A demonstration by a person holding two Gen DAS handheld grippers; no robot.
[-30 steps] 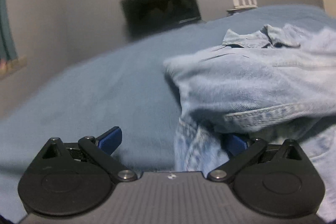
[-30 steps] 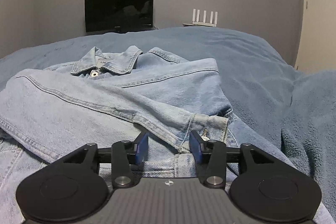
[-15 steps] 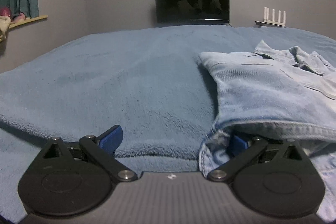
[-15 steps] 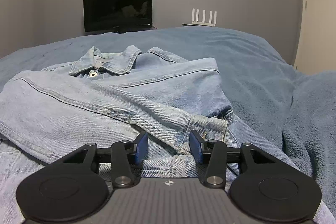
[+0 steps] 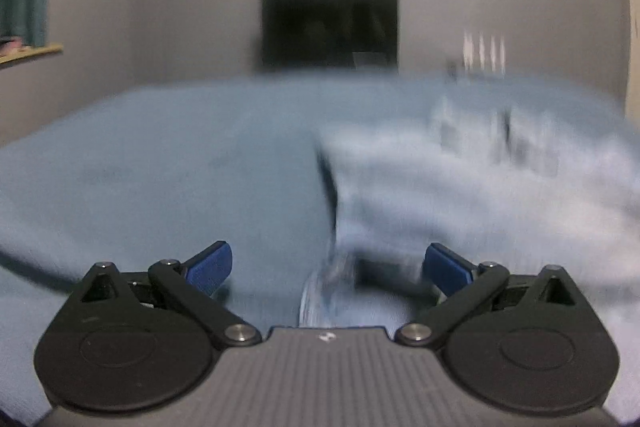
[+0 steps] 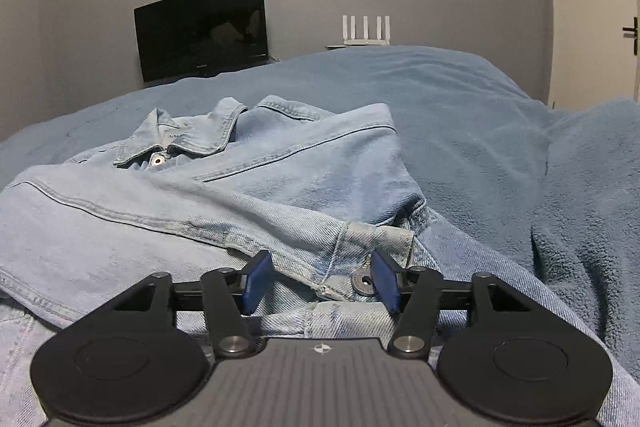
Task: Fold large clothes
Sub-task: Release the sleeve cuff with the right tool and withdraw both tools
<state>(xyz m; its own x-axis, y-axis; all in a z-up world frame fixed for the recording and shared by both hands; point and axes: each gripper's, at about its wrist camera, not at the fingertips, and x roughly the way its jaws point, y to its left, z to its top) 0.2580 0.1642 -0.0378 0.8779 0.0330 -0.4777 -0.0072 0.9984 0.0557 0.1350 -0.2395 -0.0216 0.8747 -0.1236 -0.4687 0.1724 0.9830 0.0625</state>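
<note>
A light blue denim jacket (image 6: 248, 195) lies on the bed with its collar (image 6: 188, 139) at the far side and a sleeve folded across the body. The sleeve cuff (image 6: 360, 247) lies between the blue pads of my right gripper (image 6: 320, 279), which is open around it. In the blurred left wrist view the jacket (image 5: 460, 195) fills the right half. My left gripper (image 5: 328, 269) is wide open at the jacket's left edge, with a fold of denim hem between its pads and nothing gripped.
A blue fleece blanket (image 6: 500, 131) covers the bed and bunches up at the right (image 6: 592, 211). A dark monitor (image 6: 200, 31) and a white router (image 6: 366, 31) stand at the far wall. A white door (image 6: 592, 7) is on the right.
My right gripper has opened wider around the cuff. My left gripper has pulled its right pad out from under the jacket edge and is moving; its view is now blurred.
</note>
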